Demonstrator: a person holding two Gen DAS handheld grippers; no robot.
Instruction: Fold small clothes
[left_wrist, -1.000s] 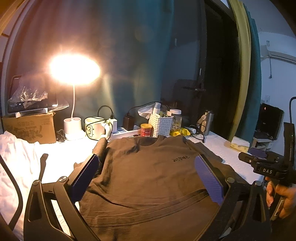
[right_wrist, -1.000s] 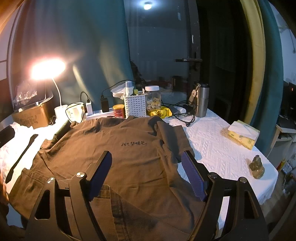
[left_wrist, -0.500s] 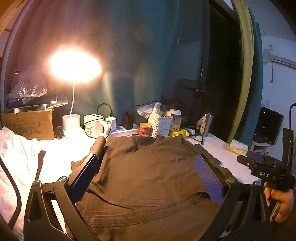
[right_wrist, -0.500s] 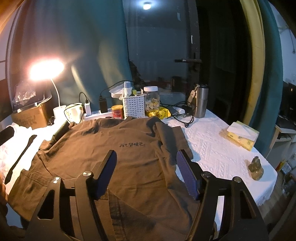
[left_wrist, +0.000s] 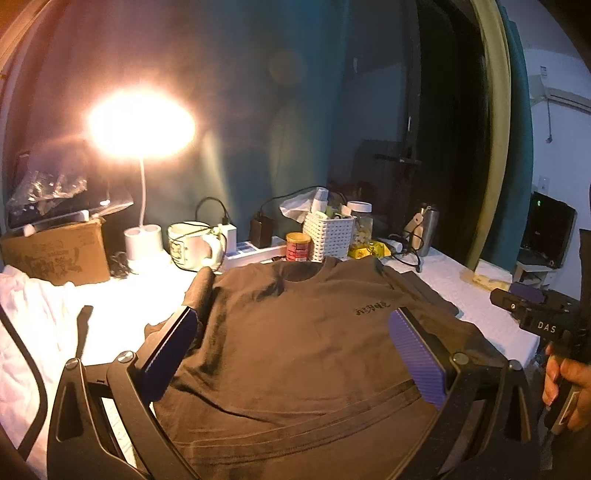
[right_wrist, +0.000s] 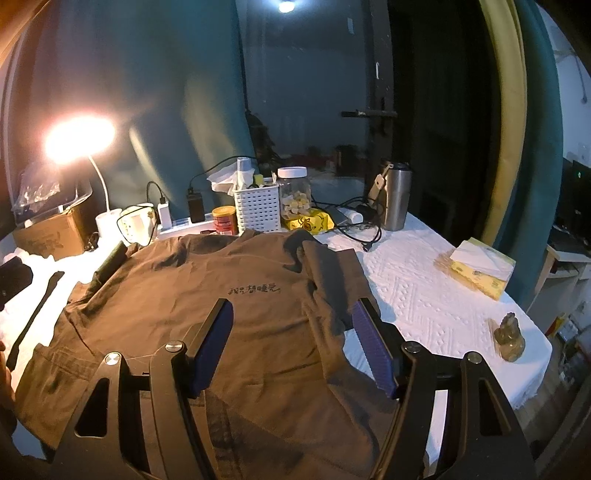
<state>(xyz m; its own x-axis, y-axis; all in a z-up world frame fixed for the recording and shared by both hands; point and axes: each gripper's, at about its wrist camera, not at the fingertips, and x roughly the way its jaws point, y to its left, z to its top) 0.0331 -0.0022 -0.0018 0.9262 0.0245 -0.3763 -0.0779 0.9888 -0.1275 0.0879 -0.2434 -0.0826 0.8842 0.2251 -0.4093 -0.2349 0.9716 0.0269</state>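
T-shirt (right_wrist: 229, 295), brown, lies flat on our white-covered desk (right_wrist: 424, 295), right sleeve folded in. Left hand-held gripper (left_wrist: 291, 347) hovers over it, spread wide, empty. Right hand-held gripper (right_wrist: 291, 343) just narrowed slightly, remains spread, nothing pinched. White basket (right_wrist: 258, 210) at twelve o'clock, lamp (right_wrist: 79, 138) at ten.

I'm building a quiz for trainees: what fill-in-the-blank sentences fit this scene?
1. The brown T-shirt lies ____ side up on the white tablecloth.
2. The desk lamp is switched ____.
3. The steel tumbler stands ____.
4. The right hand-held gripper is ____.

Answers: printed; on; upright; open
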